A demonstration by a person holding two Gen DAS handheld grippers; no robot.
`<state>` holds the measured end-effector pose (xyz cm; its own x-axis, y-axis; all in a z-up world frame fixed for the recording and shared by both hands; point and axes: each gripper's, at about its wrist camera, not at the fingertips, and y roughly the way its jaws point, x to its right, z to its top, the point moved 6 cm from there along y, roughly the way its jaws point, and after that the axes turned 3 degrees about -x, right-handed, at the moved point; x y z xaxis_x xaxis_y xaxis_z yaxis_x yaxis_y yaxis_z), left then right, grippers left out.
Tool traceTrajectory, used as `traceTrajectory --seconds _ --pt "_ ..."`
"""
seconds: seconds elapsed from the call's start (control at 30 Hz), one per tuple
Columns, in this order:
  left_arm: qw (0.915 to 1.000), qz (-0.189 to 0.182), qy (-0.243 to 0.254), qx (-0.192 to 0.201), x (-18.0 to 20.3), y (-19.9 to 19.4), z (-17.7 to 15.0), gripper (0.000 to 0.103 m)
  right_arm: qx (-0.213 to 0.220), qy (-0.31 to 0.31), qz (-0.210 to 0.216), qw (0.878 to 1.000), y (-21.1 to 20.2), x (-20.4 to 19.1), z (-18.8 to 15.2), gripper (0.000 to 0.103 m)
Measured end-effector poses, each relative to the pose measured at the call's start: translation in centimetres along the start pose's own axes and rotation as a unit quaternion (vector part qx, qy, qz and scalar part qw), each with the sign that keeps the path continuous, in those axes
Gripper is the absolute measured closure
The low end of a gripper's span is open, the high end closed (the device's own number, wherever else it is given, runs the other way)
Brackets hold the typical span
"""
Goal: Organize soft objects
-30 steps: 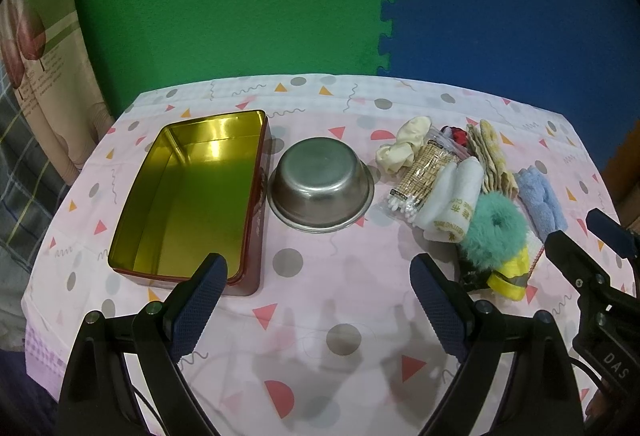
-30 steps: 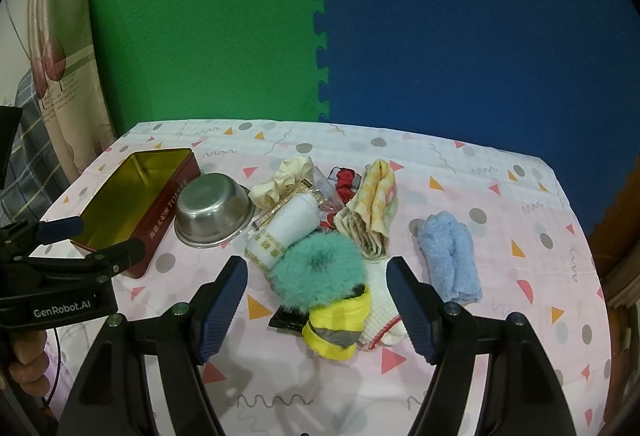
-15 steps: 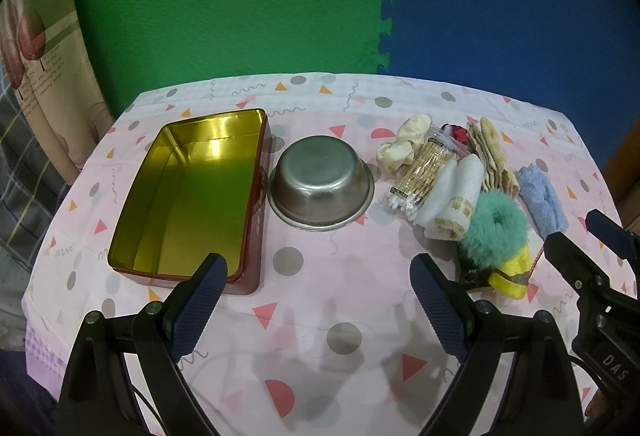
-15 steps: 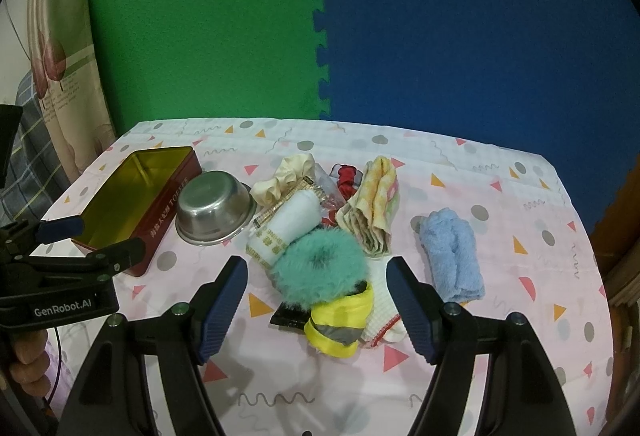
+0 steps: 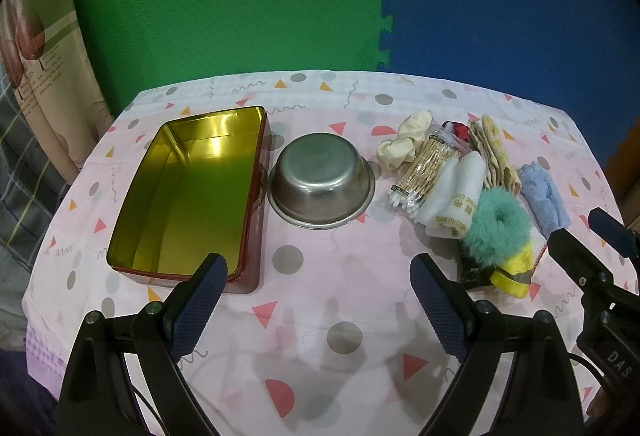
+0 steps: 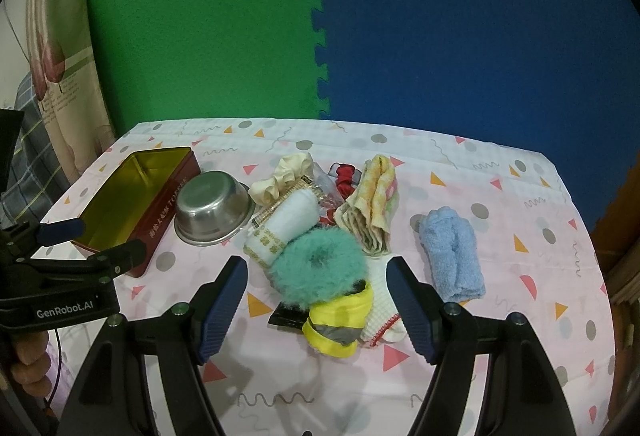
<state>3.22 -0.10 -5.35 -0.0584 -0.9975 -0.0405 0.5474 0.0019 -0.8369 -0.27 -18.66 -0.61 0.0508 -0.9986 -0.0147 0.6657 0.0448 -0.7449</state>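
A pile of soft things lies right of centre: a teal fluffy scrunchie (image 6: 318,266) (image 5: 496,222), a yellow rolled item (image 6: 340,320), a white rolled cloth (image 6: 282,226), a cream scrunchie (image 6: 286,176), a folded yellow-orange cloth (image 6: 374,206), and a blue towel (image 6: 452,252) set apart to the right. An open gold-lined tin (image 5: 192,192) and a steel bowl (image 5: 322,182) stand to the left. My right gripper (image 6: 316,300) is open, hovering just before the scrunchie and yellow item. My left gripper (image 5: 316,300) is open and empty in front of the tin and bowl.
A bag of cotton swabs (image 5: 420,174) and a small red item (image 6: 346,176) lie in the pile. A patterned pink cloth covers the table (image 5: 320,356). Green and blue foam mats form the back wall. A curtain hangs at the left.
My right gripper has crept slightly forward toward the pile. The left gripper has barely moved. Nothing was grasped.
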Motion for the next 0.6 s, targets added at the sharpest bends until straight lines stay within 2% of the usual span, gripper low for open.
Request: traceTrajectory --seconds 0.3,0.6 --pt "1.0 0.002 0.001 -0.002 -0.1 0.0 -0.3 0.012 -0.003 0.007 -0.003 1.0 0.5 0.3 -0.3 0.029" --pt "0.9998 0.008 0.009 -0.014 0.3 1.5 -0.6 0.012 -0.006 0.008 -0.02 1.0 1.5 3.0 -0.1 0.029"
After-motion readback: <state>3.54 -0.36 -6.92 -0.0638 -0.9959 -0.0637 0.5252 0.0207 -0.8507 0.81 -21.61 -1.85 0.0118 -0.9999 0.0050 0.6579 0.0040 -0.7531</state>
